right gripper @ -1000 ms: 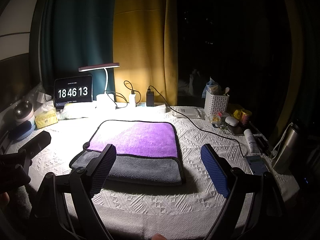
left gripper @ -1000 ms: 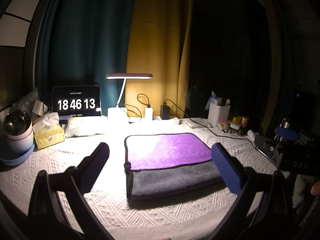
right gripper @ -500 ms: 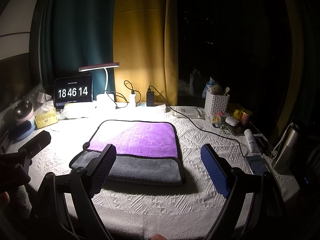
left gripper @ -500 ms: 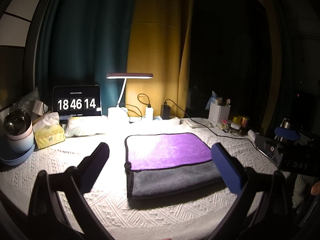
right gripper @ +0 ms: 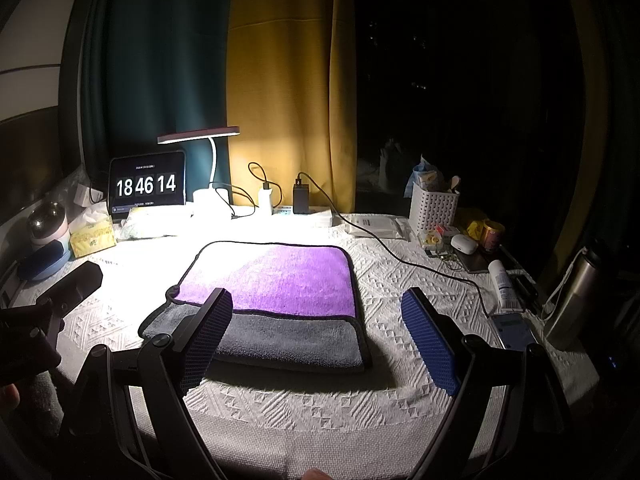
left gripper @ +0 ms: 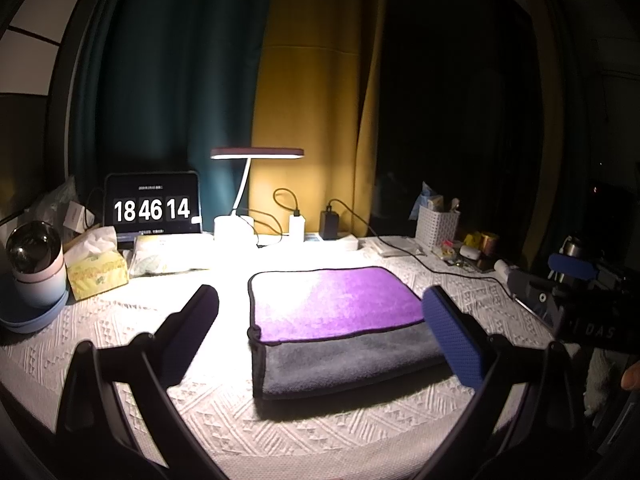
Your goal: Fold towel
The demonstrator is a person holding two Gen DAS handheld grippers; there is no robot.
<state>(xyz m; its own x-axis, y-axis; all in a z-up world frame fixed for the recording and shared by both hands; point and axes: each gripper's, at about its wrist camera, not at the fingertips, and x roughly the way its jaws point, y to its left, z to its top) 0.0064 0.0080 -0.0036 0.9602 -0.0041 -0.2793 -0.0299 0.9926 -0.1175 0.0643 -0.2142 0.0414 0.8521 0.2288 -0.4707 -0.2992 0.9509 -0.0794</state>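
The towel (left gripper: 336,320) lies folded on the white tablecloth, purple layer on top of a grey layer with black trim; it also shows in the right wrist view (right gripper: 276,300). My left gripper (left gripper: 320,336) is open and empty, held above the table in front of the towel. My right gripper (right gripper: 318,340) is open and empty, also just in front of the towel. Each gripper shows at the edge of the other's view: the right one (left gripper: 576,280), the left one (right gripper: 72,284).
Along the back stand a clock tablet (left gripper: 152,208), a lit desk lamp (left gripper: 240,200), chargers with cables (right gripper: 300,196) and a white basket (right gripper: 434,208). A tissue box (left gripper: 96,272) and a cup (left gripper: 36,268) sit left. A bottle (right gripper: 572,300) and phone (right gripper: 514,330) sit right.
Nothing has moved; only the clock changed from 18:46:13 to 18:46:14.
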